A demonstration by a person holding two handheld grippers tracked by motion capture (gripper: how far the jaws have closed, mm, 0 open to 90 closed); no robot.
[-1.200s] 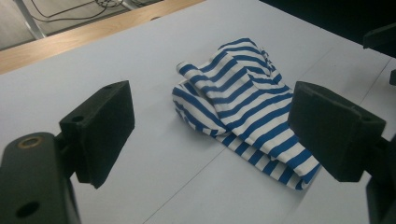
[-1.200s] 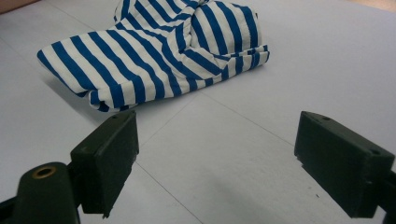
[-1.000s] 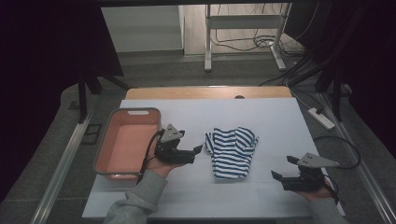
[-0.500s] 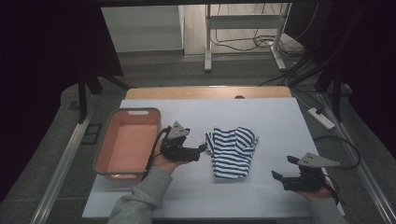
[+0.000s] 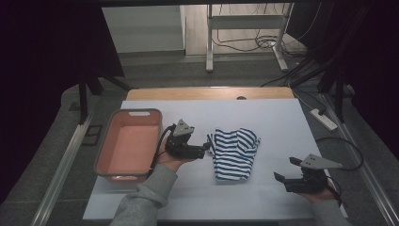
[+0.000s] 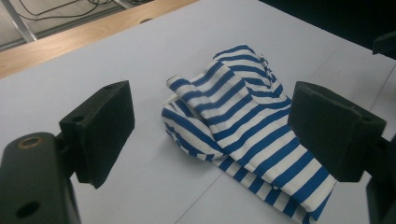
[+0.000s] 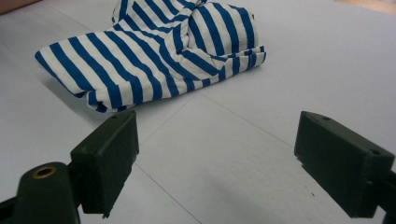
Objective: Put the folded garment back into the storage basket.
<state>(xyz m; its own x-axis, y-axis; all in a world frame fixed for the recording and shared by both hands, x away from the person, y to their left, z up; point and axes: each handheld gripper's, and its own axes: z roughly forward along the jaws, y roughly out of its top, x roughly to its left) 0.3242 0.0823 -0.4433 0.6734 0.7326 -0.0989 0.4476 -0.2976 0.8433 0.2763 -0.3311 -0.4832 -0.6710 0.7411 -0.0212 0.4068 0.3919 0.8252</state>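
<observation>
the table [image 5: 282, 122] carries a pink bin [image 5: 129, 143] at left and a folded striped cloth [image 5: 234, 151] mid-table. the left gripper [image 5: 203, 148], jaws spread and empty, has closed in on the cloth's edge since a second ago; best to pinch all folded layers low. the right gripper [image 5: 287, 172] waits released, unmoved, well apart.

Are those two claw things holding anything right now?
No. Both the left gripper and right gripper have open jaws with nothing between them; the striped cloth lies loose on the table.
</observation>
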